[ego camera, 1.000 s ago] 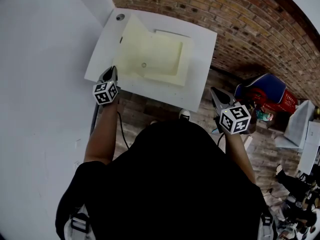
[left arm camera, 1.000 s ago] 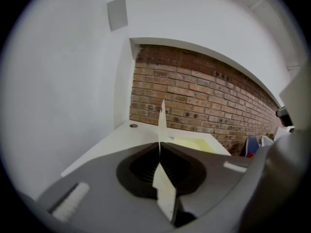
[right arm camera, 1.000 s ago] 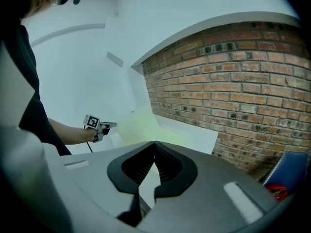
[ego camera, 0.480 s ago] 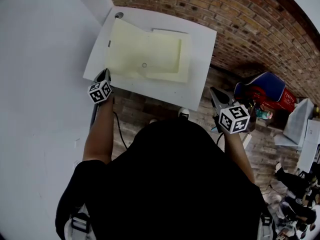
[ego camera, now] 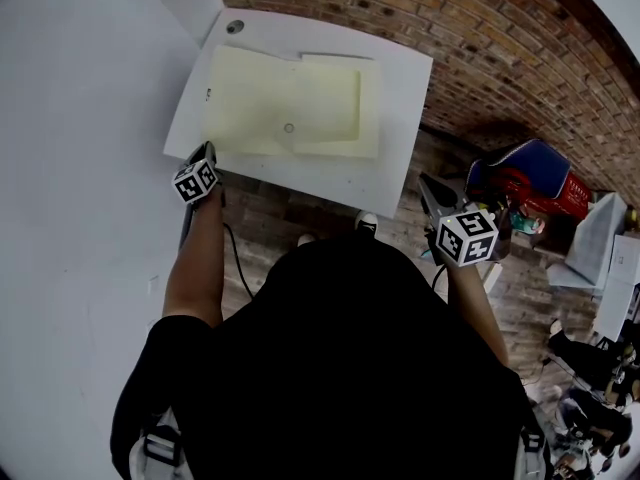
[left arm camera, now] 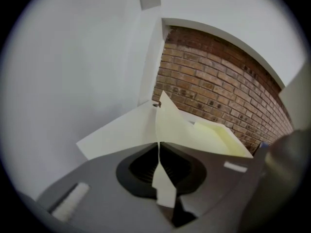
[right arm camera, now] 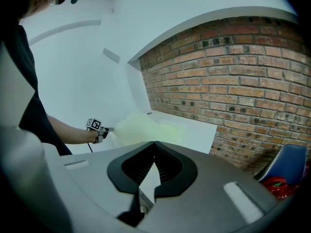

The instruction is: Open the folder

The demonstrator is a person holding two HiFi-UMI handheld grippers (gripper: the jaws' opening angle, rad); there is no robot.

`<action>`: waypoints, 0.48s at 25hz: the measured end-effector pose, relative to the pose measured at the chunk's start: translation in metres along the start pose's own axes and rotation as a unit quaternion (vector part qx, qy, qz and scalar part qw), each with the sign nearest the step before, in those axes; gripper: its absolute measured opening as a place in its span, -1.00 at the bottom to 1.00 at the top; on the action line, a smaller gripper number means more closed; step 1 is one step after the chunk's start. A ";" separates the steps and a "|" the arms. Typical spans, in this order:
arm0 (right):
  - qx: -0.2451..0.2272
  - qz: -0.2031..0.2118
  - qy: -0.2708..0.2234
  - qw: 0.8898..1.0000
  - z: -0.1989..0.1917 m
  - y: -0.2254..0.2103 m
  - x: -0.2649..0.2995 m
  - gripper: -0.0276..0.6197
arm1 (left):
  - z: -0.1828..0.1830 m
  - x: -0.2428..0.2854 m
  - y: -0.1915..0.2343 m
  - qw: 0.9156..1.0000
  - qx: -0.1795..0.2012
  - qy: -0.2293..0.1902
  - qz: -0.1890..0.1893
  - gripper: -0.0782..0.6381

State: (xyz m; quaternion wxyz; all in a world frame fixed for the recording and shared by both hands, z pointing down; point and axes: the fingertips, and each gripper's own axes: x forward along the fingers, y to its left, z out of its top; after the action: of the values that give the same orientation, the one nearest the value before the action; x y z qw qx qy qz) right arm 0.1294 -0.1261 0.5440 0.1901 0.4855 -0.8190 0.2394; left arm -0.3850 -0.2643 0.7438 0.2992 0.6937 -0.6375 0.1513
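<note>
The person's black top [ego camera: 340,368] is filling the bottom of the head view and hiding most of both arms. The right claw [ego camera: 430,186] is hanging off to the right of the table, well apart from it. Its jaws are pressing together with nothing between them.

The left claw [ego camera: 207,152] is sitting at the near left edge of the white table [ego camera: 400,98]. Its jaws are squeezing together on the near left corner of the folder [ego camera: 290,98]. The cover there is so thin that the pinch is hard to see.

The pale yellow folder is lying open on the table, with the cover spreading out to the left. A small round spot [ego camera: 288,128] is showing near its middle, too small to tell what it is. In the right gripper view the folder is looking like a pale blur.

A round hole [ego camera: 235,26] is sitting in the far left corner of the table. A brick wall [right arm camera: 233,81] is standing behind the table, and a white wall [ego camera: 80,118] is standing on the left. Far to the right, a red and blue thing [ego camera: 525,183] is showing only in part, and I cannot tell what it is
</note>
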 end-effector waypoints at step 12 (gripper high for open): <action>0.006 -0.002 0.011 1.000 -0.007 0.001 0.001 -0.91 | -0.032 0.009 0.020 0.998 -0.039 0.038 0.019 -0.73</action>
State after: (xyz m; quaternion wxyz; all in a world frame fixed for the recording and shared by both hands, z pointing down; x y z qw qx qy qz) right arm 0.1290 -0.1224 0.5501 0.1963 0.4857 -0.8145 0.2493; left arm -0.3977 -0.2519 0.7784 0.3466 0.6629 -0.6445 0.1584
